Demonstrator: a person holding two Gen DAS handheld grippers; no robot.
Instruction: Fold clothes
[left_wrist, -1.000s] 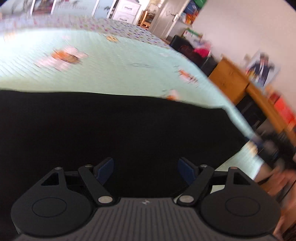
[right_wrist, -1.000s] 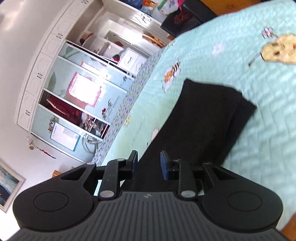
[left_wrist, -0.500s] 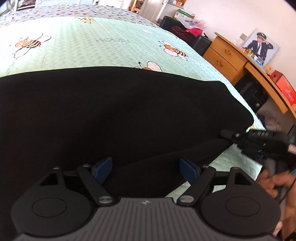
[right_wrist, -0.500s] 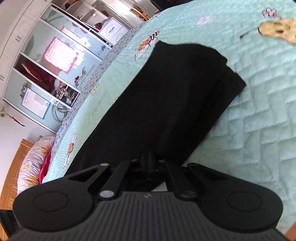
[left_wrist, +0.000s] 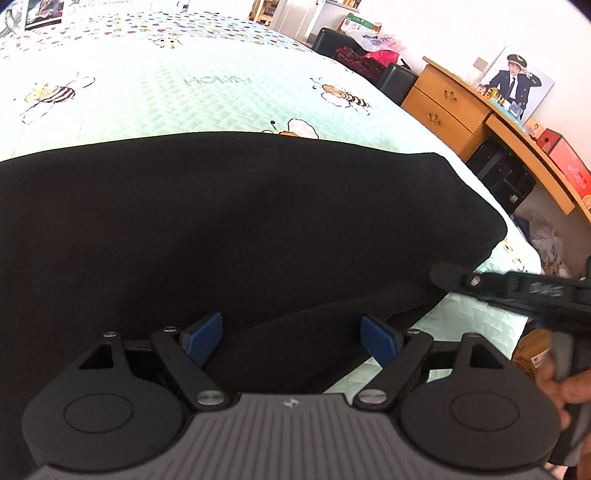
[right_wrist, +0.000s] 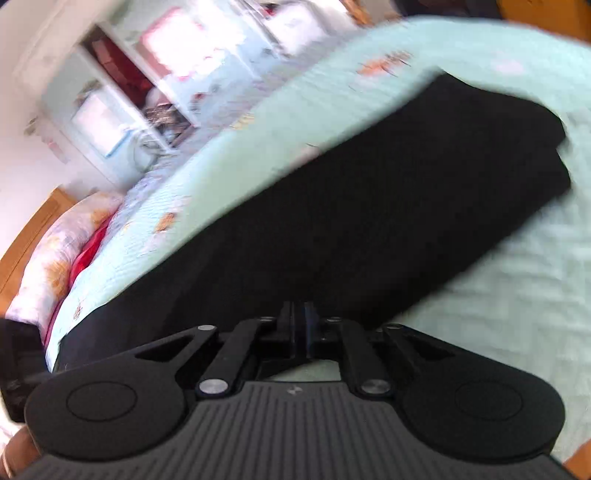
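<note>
- Left tongs (left_wrist: 291, 334) gape wide over the near edge of one black fabric garment (left_wrist: 240, 229), gripping nothing.
- Right tongs (right_wrist: 300, 325) are pinched tight on that garment's near edge (right_wrist: 369, 221).
- It lies in stacked layers, long across the mint-green quilted bedspread (left_wrist: 207, 96).
- Risk: pulling from one corner could drag the layers askew.
- Count: one garment, two tongs.

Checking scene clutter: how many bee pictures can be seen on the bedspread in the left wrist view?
3. One bee at far left, one right of centre, and one partly hidden by the edge of the black garment. The garment may cover more.
</note>
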